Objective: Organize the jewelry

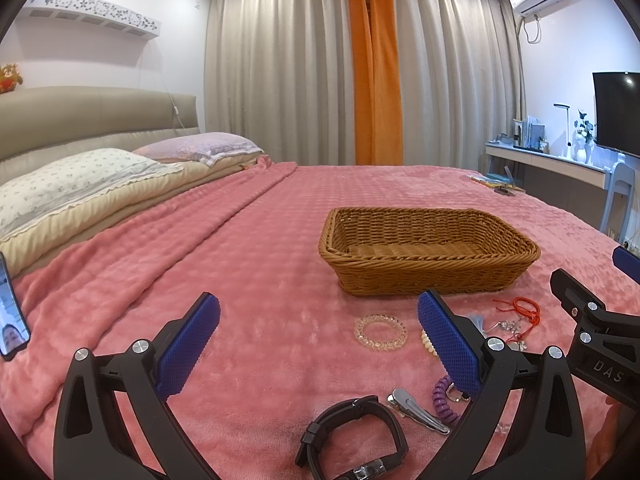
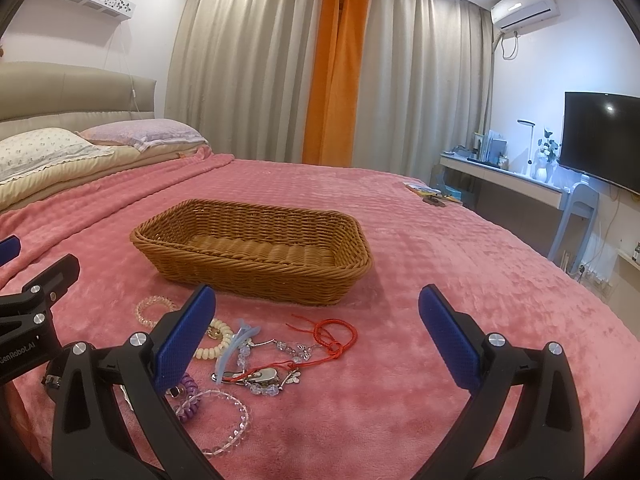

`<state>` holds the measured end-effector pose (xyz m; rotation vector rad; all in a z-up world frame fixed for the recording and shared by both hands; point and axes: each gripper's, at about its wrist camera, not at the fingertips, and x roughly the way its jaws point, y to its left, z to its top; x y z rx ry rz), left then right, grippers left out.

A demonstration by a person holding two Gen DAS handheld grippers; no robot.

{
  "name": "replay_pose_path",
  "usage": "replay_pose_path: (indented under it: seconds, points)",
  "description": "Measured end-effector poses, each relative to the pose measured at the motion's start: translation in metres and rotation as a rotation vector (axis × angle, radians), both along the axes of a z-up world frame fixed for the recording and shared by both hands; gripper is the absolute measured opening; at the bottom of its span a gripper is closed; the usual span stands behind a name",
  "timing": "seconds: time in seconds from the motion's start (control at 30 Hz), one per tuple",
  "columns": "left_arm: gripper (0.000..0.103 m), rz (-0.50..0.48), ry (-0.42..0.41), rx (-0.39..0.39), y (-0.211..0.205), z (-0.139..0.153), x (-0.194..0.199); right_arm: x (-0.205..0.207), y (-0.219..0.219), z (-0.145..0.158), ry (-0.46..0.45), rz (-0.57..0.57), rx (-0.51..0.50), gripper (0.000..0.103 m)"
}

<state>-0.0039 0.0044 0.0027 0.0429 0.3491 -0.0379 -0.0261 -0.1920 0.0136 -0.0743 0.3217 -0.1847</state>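
A wicker basket [image 1: 428, 276] [image 2: 256, 278] stands empty on the pink bedspread. Jewelry lies in front of it: a clear coil band [image 1: 380, 335] [image 2: 154, 309], a black watch [image 1: 356, 436], a silver hair clip [image 1: 418, 416], a purple coil tie [image 1: 444, 400] [image 2: 187, 396], a red cord [image 1: 524, 312] [image 2: 334, 336], a cream coil bracelet [image 2: 214, 344], a crystal bead bracelet [image 2: 230, 424] and a butterfly chain [image 2: 280, 364]. My left gripper [image 1: 320, 344] is open above the watch. My right gripper [image 2: 316, 340] is open above the red cord.
Pillows [image 1: 80, 184] and a padded headboard are at the left. A phone [image 1: 12, 312] lies at the left edge of the bed. Small items [image 2: 430, 194] lie at the far right of the bed. A desk, chair and TV [image 2: 600, 140] stand at the right.
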Motion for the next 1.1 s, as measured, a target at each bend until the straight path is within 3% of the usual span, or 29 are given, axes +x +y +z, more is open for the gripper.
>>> replay_pose_path:
  seconds: [0.47,0.67,0.8,0.97,1.1]
  points:
    - [0.096,-0.019,0.01,-0.007,0.002,0.0,0.001,0.0,-0.005,0.001,0.007,-0.011,0.021,0.097]
    - [0.096,-0.043,0.068,-0.061,0.025,0.007,0.003,0.004,-0.018,0.001,0.042,0.025,0.093,0.097]
    - [0.096,-0.092,0.15,-0.107,0.044,0.01,0.008,0.007,-0.018,0.001,0.087,0.002,0.052,0.096]
    - [0.092,-0.167,0.274,-0.183,0.066,0.0,0.008,0.012,-0.026,-0.013,0.247,0.06,0.127,0.072]
    - [0.08,-0.233,0.378,-0.238,0.072,-0.018,0.011,0.009,-0.025,-0.028,0.371,0.129,0.203,0.054]
